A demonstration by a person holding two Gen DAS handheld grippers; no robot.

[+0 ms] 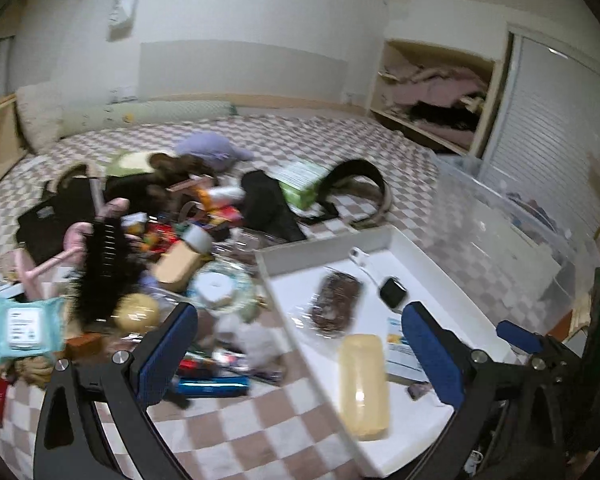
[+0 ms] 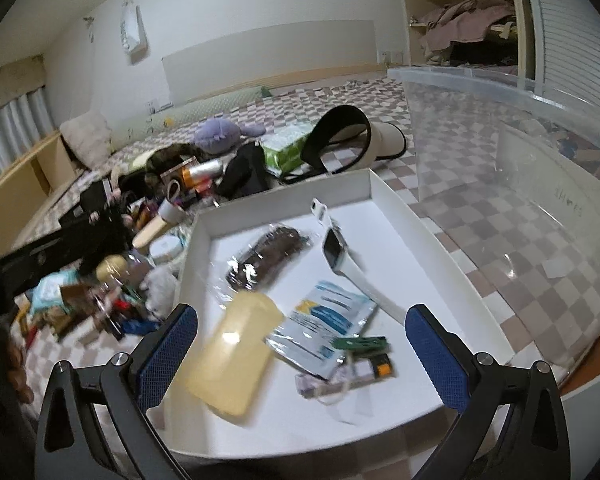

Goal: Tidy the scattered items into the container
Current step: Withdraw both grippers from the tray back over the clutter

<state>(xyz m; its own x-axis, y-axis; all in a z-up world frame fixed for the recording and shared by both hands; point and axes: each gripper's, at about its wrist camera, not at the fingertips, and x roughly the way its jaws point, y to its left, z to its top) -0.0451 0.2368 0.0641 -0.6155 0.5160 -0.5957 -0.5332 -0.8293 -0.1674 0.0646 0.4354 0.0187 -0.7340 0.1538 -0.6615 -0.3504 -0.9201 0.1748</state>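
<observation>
Both grippers are hanging wide open and empty, left gripper [image 1: 300, 344] over the white tray's [image 1: 320, 246] edge, right gripper [image 2: 302, 346] above its contents.

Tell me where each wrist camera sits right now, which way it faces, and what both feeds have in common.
Left wrist: on the left gripper, above the checkered bed, facing the clutter pile and the white tray; its open blue-padded fingers and part of the right gripper show.
Right wrist: on the right gripper, over the tray, facing across it toward the wall; its open fingers show.
Shared: tray, smartwatch, yellow case, wrapped brown snack, visor, clear bin.
</observation>
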